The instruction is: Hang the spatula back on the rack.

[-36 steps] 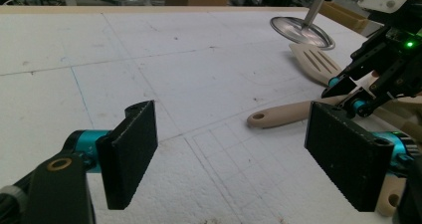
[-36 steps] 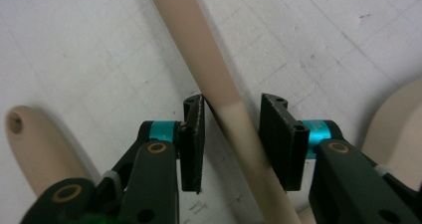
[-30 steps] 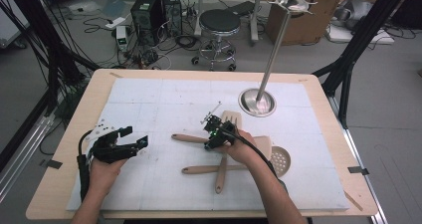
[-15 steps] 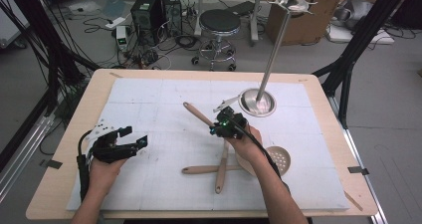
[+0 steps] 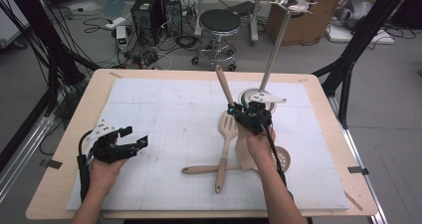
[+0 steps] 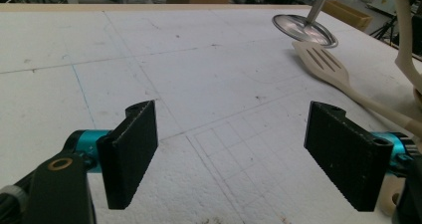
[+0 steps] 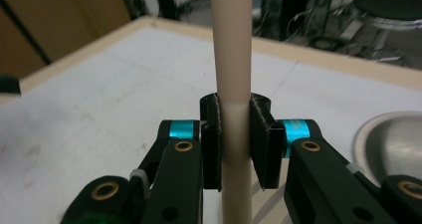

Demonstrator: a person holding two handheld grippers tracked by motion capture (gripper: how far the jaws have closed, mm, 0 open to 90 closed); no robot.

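Fingers (image 7: 259, 134) of the right gripper (image 7: 234, 139) clamp a wooden spatula (image 7: 233, 74) handle

Left gripper (image 6: 231, 162) gapes empty over the tabletop (image 5: 164, 114); high view reveals the slotted turner (image 5: 227, 134) lying flat

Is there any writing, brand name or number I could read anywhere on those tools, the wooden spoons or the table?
None can be read: the wooden utensil in the right gripper, the slotted spatula, the left gripper and the white mat bear no legible text.
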